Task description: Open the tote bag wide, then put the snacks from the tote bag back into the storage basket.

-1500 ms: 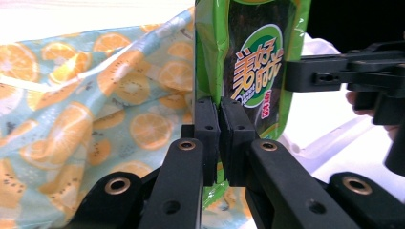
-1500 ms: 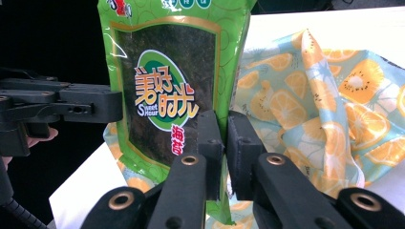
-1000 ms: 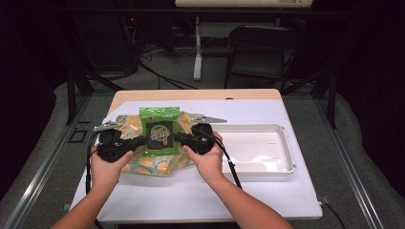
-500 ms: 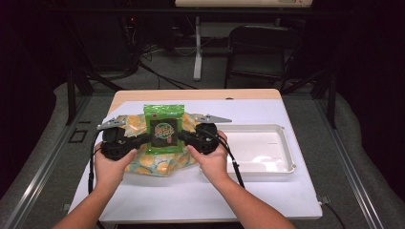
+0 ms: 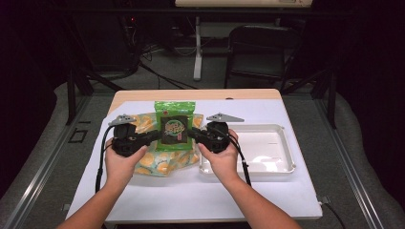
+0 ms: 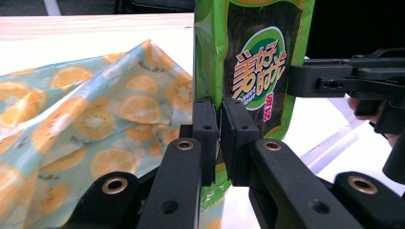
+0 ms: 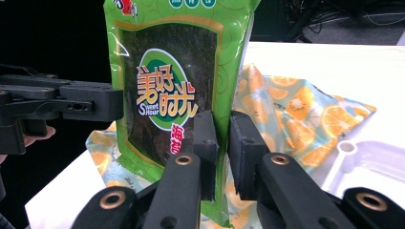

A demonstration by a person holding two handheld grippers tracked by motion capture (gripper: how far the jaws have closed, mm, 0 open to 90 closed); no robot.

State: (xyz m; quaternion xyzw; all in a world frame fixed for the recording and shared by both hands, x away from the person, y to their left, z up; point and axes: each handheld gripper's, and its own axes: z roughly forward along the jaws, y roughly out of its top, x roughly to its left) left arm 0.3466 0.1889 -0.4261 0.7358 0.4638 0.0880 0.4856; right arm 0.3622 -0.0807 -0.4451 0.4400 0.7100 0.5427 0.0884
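Seaweed packet [image 5: 175, 126], green with a dark window, is held upright above the tabletop [image 5: 200, 195], clamped at both side edges. The left gripper [image 5: 154, 137] pinches the packet's left edge; in the left gripper view its jaws stand nearly together on the foil edge [image 6: 208, 95]. The right gripper [image 5: 194, 134] pinches the opposite edge, and the right gripper view shows its jaws likewise closed on the packet [image 7: 176, 81]. Both hands, left [image 5: 122, 160] and right [image 5: 220, 160], point the grippers inward toward each other. Beneath and behind the packet lies a cloth [image 5: 162, 162] printed with orange slices, spread flat on the tabletop. To the right sits a white tray [image 5: 282, 167], with nothing in it as far as can be seen. Judged from this arrangement, the pick-up is done: the packet is off the cloth and carried by two grips. What appears left is the transfer and release, probably into the tray, or a pull to open the packet; which of these is intended cannot be told.
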